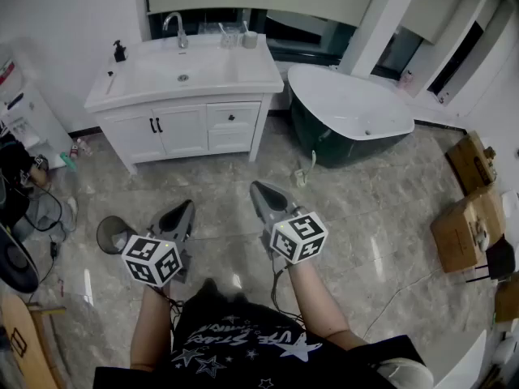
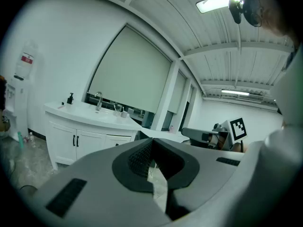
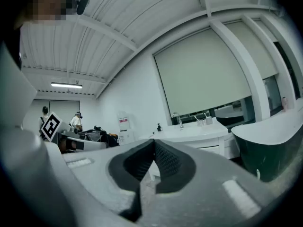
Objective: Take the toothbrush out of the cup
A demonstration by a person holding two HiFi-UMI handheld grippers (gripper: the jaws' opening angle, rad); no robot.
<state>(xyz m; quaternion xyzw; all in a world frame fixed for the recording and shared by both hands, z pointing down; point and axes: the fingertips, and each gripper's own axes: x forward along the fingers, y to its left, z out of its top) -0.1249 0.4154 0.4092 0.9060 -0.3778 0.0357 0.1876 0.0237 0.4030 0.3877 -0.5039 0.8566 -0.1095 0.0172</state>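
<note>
Nearly upright toothbrush in cup

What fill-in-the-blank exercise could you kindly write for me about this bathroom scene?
1. The left claw and the right claw are both ____ and hold nothing.
2. The cup with the toothbrush stands on the vanity counter, to the ____ of the faucet.
3. The bathtub beside the vanity is white inside and dark ____ outside.
4. The black soap dispenser stands near the counter's ____ end.

Missing words: shut; right; green; left.
</note>
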